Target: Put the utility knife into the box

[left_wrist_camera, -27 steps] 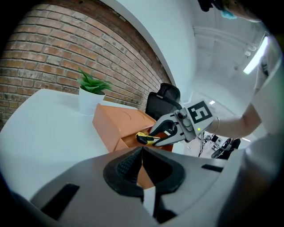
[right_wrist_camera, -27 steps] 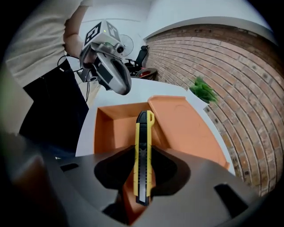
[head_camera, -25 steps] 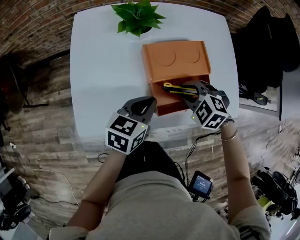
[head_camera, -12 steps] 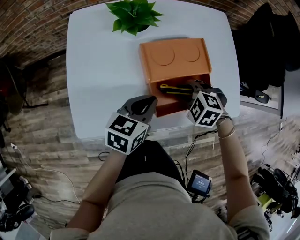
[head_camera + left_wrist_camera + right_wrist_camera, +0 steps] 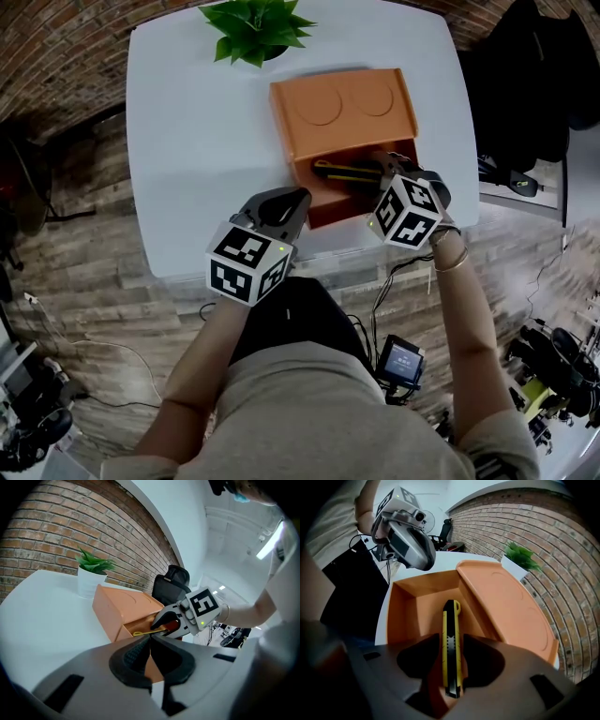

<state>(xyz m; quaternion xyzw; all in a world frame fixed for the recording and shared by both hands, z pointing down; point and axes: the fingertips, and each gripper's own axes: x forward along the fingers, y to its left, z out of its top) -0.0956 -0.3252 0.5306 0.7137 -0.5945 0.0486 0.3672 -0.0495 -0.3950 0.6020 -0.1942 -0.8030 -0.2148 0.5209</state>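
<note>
On white table [image 5: 187, 141], right half: one orange box [image 5: 323, 204]. Its lid [image 5: 342, 103] is open on the far side and bears two round embossed circles. The open compartment faces the person.

Item 1: utility knife [image 5: 345, 171], yellow with a black slider strip. It is inside the open compartment, lying along the inner wall below the lid. Whether it rests flat on the bottom cannot be told.

Item 2: right hand-held gripper [image 5: 386, 172], pointing steeply down into the compartment at its right end. The jaws have just been opening and stand apart. The knife's near end is between them, with a gap on either side of it in the right gripper view; the pads do not press on it.

Item 3: left hand-held gripper [image 5: 298, 199], at the table's near edge, just beside the box's front left corner. The jaws are together with nothing between them.

Item 4: potted plant [image 5: 251, 28], green leaves in a white pot, at the table's far edge, beyond the box and apart from it.

Surroundings: brick-patterned wall [image 5: 51, 531].
</note>
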